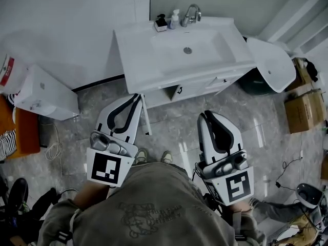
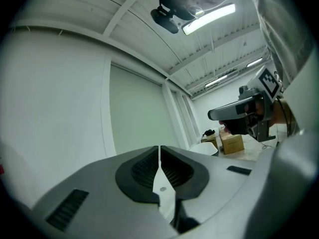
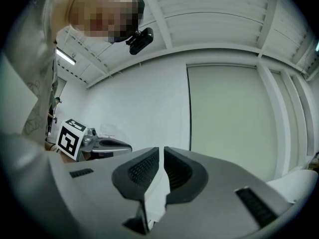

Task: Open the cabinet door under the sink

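Observation:
The white sink point(image 1: 187, 50), with a faucet point(image 1: 190, 14) at its back, tops a white cabinet point(image 1: 197, 87) straight ahead of me in the head view. A small dark handle point(image 1: 179, 90) shows on the cabinet front. A thin white panel edge point(image 1: 146, 114) juts from the cabinet toward me, beside my left gripper point(image 1: 136, 97). That gripper is held short of the cabinet, shut and empty. My right gripper point(image 1: 206, 115) hangs lower over the floor, also shut on nothing. In both gripper views the jaws meet and point up at the wall and ceiling.
Two small bottles point(image 1: 168, 21) stand by the faucet. A white box point(image 1: 46, 94) sits on the floor at left. At right are a round white tub point(image 1: 271, 63), a dark bin point(image 1: 256, 81) and cardboard boxes point(image 1: 302, 109). Cables lie on the grey tiled floor point(image 1: 169, 132).

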Action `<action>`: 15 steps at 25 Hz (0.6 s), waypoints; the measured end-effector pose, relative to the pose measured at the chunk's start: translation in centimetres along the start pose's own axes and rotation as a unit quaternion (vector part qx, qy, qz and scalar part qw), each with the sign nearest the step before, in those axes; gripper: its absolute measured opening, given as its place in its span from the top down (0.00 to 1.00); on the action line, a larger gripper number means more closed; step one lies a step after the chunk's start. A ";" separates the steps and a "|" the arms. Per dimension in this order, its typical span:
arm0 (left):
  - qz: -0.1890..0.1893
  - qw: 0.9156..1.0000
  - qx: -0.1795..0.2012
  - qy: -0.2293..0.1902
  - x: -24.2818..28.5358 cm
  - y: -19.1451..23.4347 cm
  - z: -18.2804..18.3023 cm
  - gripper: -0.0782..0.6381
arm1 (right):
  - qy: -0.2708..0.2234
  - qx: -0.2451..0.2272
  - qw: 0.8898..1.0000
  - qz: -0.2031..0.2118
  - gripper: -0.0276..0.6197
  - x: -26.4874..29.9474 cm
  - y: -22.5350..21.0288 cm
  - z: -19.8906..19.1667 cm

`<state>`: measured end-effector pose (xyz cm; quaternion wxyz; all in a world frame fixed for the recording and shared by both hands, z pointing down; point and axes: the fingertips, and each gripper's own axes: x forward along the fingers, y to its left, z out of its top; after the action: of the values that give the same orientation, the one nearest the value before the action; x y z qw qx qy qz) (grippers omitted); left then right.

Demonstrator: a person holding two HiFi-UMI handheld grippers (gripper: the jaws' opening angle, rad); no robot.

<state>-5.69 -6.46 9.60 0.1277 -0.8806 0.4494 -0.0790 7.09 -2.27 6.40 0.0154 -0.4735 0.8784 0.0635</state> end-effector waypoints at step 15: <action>-0.019 0.997 -0.070 -0.010 0.1 0.2 0.1 0.85 | 0.007 0.003 1.000 -0.009 0.89 0.1 -0.2 -0.9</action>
<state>-5.72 -6.66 9.45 0.0681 -0.8967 0.4355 -0.0412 7.23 -2.51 7.22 0.0110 -0.4821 0.8742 0.0571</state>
